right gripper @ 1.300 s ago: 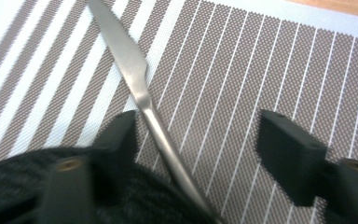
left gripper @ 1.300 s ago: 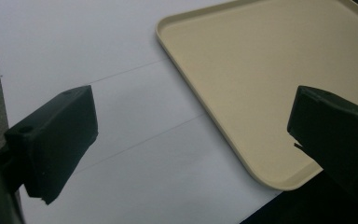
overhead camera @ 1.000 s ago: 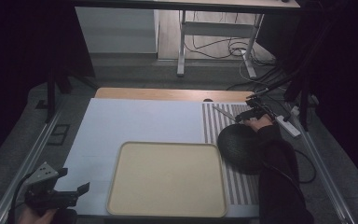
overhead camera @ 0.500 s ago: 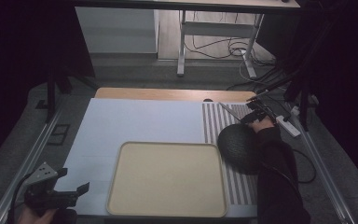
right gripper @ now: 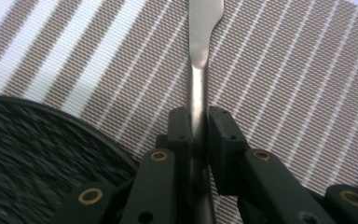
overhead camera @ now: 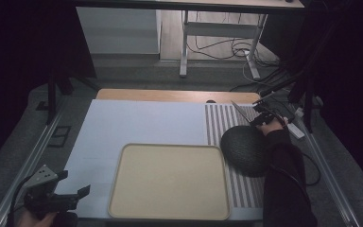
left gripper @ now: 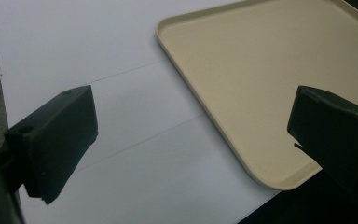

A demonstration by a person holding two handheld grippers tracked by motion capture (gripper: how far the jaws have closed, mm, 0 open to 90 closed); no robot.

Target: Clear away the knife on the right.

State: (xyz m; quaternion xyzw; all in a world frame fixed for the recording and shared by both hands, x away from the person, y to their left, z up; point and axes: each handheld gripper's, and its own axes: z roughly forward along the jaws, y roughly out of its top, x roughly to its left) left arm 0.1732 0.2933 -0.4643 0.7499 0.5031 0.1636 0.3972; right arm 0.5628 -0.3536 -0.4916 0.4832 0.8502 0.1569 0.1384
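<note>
White table sheet [overhead camera: 142,125] covers most of the tabletop, wood edge at 12 o'clock. Beige tray [overhead camera: 170,182] sits at 6 o'clock of the sheet, shallow raised rim, rounded corners, nothing in it; the left gripper view shows its near corner [left gripper: 279,182] at the sheet's edge. Striped mat [overhead camera: 227,124], brown and white bands, lies at 3 o'clock of the tray, just beside it. Dark textured bowl [overhead camera: 245,150] rests on the mat near the tray's upper right corner; its ribbed rim [right gripper: 42,140] shows at 8 o'clock in the right gripper view, contents cannot be told. Right gripper [overhead camera: 261,118] at 1 o'clock of the bowl, jaws clamped together on a thin metal utensil [right gripper: 199,70], flat silver handle widening toward its far end, held above the mat and pointing to 11 o'clock in the high view; its working end runs out of frame. Left gripper [overhead camera: 59,198] at 7 o'clock off the tray's corner, jaws wide apart, holding nothing, over bare sheet. Dark sleeve [overhead camera: 286,179] runs along the mat's right side.
</note>
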